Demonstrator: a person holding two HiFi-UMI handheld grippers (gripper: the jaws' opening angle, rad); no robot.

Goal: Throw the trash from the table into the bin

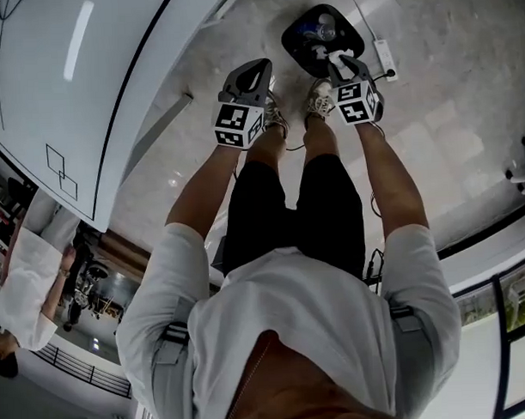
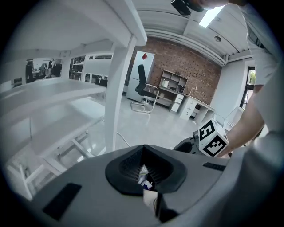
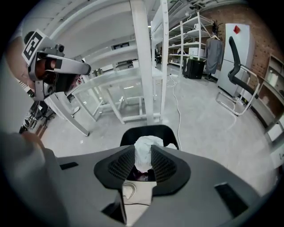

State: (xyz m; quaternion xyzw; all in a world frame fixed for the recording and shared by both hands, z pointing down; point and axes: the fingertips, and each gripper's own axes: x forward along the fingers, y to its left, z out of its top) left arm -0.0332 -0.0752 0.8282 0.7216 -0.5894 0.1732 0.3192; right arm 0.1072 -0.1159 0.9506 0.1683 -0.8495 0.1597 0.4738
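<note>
A crumpled white paper wad [image 3: 145, 148] is hanging just above the black bin [image 1: 293, 38], pinched in the right gripper [image 3: 143, 155]. The bin is standing open, holding a clear bottle [image 1: 326, 26]. A small white-and-blue scrap [image 2: 143, 174] is sitting in the left gripper [image 2: 143, 150], beside the bin.

Crumpled white paper wad [image 3: 144, 151] — matt; black bin [image 1: 298, 38] glossy; floor [image 1: 448, 112] polished stone.

The bin [image 1: 301, 41] is located on the floor [image 1: 431, 121], right of the table [image 1: 61, 100]. The right gripper [image 1: 343, 64] is positioned over the bin, with a paper wad [image 3: 144, 153] between its jaws. The left gripper [image 1: 251, 72] is positioned left of the bin, with a small scrap [image 2: 144, 176] between its jaws.
</note>
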